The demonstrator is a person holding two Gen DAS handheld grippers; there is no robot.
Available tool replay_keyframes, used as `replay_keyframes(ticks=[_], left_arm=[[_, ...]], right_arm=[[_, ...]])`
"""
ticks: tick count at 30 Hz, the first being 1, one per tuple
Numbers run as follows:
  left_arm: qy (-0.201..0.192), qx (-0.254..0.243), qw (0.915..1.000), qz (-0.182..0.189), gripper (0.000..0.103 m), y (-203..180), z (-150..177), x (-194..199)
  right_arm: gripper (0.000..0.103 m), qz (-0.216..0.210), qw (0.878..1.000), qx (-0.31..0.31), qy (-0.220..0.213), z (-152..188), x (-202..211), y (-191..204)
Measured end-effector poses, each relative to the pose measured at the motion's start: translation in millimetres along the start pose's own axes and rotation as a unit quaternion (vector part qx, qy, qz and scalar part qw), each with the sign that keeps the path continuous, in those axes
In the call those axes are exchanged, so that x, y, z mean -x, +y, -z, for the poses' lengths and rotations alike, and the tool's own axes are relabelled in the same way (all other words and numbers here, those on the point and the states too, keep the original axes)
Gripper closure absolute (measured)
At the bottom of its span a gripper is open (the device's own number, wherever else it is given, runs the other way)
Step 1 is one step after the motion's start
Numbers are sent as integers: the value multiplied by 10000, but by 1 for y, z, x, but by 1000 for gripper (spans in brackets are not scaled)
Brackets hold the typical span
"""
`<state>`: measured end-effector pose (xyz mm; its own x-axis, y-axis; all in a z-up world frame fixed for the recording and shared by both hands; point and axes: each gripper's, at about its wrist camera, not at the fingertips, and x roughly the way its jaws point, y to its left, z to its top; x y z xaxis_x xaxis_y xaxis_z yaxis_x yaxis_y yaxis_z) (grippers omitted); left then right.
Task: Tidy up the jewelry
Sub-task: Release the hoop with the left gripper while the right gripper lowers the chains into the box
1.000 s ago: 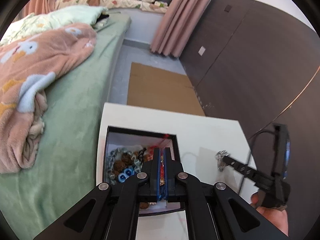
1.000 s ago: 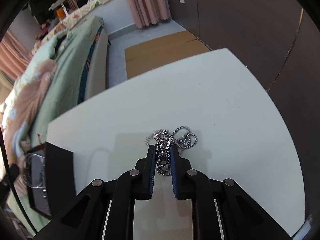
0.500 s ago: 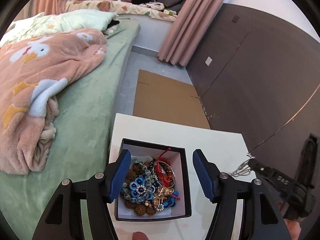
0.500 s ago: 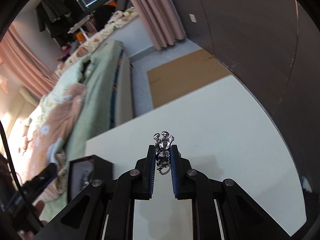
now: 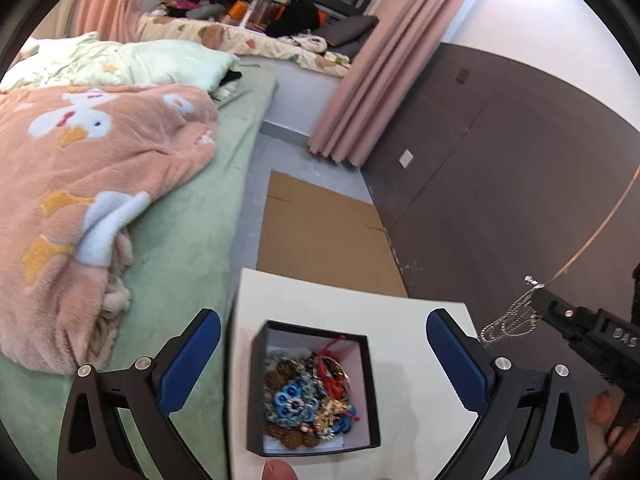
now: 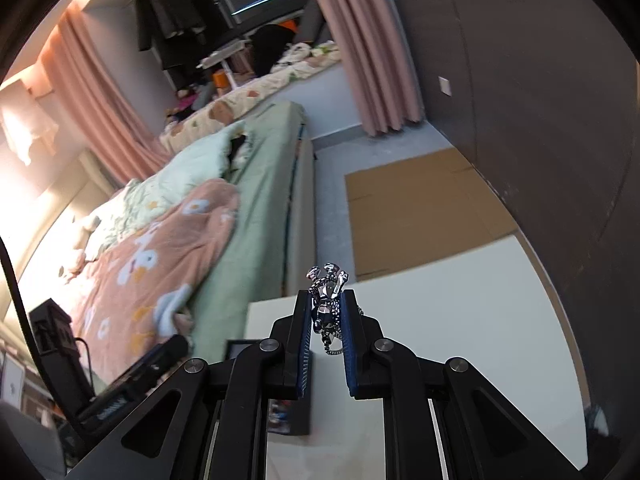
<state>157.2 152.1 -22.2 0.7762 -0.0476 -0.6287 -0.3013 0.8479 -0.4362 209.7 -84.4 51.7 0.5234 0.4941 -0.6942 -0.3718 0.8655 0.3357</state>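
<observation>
I have the silver chain necklace with its chunky metal pendant (image 6: 326,298) pinched between the blue pads of the right gripper (image 6: 325,312), lifted clear of the white desk (image 5: 404,320); loops of chain dangle below the pads. My left gripper (image 5: 323,344) has its jaws opening wide with nothing between them, hovering over the black square box with a white lining (image 5: 256,384), which sits near the desk's left edge and is already heaped with beaded and blue jewelry (image 5: 308,392).

To do this step well, I judge I should carry the necklace over the box's open middle, lower it until the hanging loops gather inside the walls, and only then let go, so no chain drapes over the rim.

The left gripper's spread fingers flank the box and could snag the chain, so I'd pull them back. The green bed with a pink blanket (image 5: 92,184) lies just past the desk's left edge, and brown cardboard (image 5: 320,232) covers the floor beyond the far edge.
</observation>
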Motion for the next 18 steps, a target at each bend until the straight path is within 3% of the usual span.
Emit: replay_keyframes(ticks=[10, 18], left_arm=[[-150, 349, 9993, -74, 0, 33, -9, 15], [-141, 725, 9973, -38, 0, 59, -14, 22]], right_arm=[[88, -326, 9984, 437, 119, -2, -11, 65], [88, -317, 9970, 608, 350, 13, -38, 85]])
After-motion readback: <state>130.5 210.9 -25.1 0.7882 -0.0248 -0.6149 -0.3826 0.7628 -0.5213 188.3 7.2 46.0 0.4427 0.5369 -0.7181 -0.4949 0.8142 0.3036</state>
